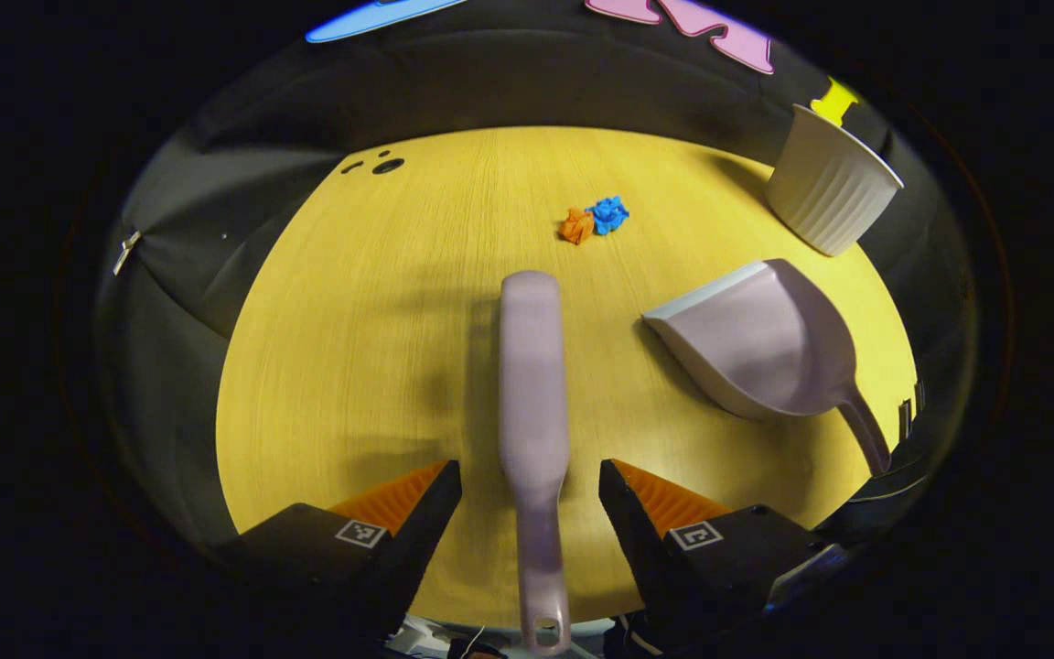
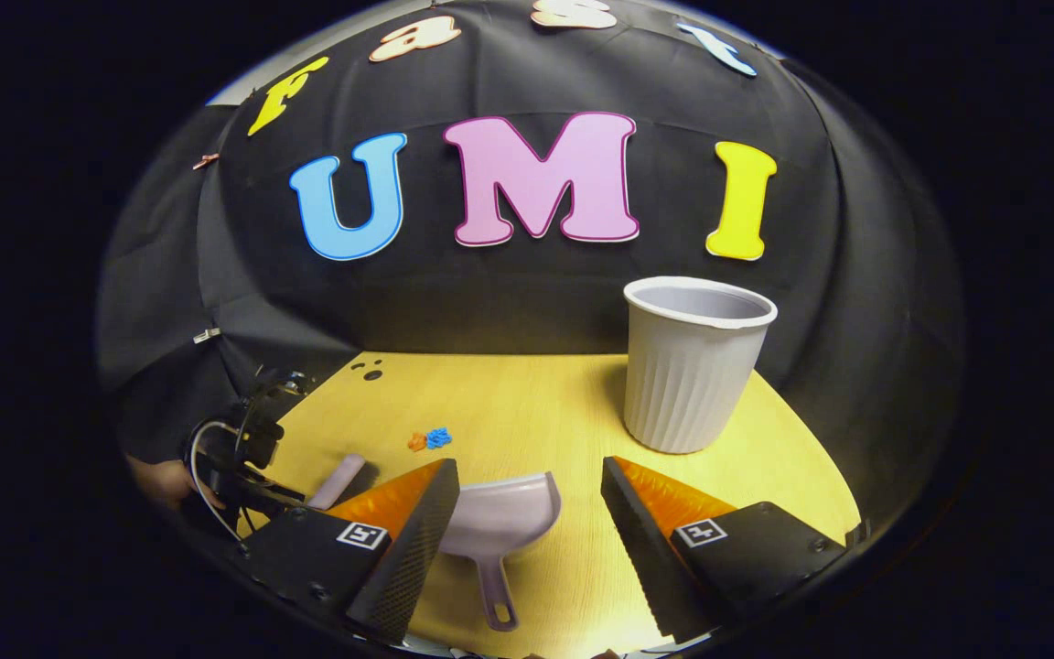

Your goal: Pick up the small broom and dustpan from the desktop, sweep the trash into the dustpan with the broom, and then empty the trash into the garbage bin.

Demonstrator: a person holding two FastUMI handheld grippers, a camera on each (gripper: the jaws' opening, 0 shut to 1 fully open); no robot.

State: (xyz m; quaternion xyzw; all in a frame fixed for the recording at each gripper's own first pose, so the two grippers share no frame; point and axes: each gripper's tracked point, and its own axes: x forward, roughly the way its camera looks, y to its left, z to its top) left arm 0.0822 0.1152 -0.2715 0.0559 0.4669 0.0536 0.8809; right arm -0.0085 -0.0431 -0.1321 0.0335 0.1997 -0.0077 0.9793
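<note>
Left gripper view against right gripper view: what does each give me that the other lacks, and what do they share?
Left gripper view: the broom at full length, its handle between the left gripper's open fingers. Right gripper view: the bin's open top, and the dustpan's handle between the right gripper's open fingers. Both: the yellow desktop, dustpan, bin, and orange scrap touching blue scrap.

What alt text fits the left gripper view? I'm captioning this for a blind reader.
The left hand-held gripper hangs open over a small broom lying on a yellow desktop, its fingers either side of the handle. To the right lies a dustpan; beyond are orange and blue paper scraps and a ribbed white bin.
</note>
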